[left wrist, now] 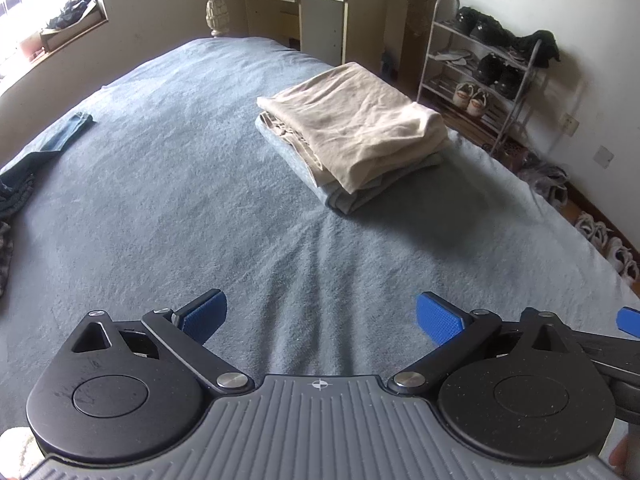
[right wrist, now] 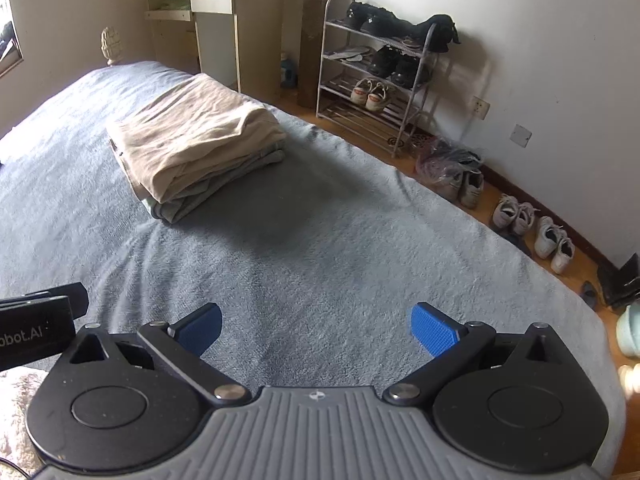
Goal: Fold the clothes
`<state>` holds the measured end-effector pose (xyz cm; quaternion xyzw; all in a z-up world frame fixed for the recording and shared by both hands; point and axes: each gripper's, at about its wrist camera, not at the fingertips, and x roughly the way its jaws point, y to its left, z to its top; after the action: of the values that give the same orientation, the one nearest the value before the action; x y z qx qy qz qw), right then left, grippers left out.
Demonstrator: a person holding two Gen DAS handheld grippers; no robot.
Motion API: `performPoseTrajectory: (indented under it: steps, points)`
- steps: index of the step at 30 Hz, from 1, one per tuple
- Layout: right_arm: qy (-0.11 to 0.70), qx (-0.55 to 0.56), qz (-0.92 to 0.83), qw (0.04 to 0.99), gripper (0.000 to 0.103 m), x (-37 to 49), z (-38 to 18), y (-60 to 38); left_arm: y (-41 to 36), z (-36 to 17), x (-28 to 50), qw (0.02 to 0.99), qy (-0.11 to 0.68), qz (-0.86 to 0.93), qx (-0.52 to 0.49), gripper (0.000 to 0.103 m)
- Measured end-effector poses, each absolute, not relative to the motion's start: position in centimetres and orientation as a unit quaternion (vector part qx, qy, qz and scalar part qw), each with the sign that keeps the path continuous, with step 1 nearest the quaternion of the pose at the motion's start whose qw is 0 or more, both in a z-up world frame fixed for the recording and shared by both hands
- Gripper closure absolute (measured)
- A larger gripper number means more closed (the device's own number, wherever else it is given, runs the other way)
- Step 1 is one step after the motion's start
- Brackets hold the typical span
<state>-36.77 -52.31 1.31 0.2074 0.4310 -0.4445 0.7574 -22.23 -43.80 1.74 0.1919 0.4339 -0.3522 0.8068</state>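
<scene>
Soft, limp dark unfolded garments [left wrist: 16,184] are lying left awaiting edge pinches, while left gripper [left wrist: 320,316] and right gripper [right wrist: 316,328] are hovering open, empty, beside the folded beige-on-grey stack [left wrist: 352,132].

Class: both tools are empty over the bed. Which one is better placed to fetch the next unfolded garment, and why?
Probably the left tool: the unfolded jeans lie at its view's left edge and do not appear in the right view. Both tools are open; the folded stack looks finished.
</scene>
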Motion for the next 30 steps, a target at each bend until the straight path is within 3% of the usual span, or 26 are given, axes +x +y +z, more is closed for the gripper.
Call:
performPoseTrajectory:
  steps: [30]
  points:
    - [0.448,0.198,-0.441,0.752,0.000,-35.3,1.1,-52.0,-43.1,2.0,-20.5,0.808,0.443,-0.350,0.167,0.003]
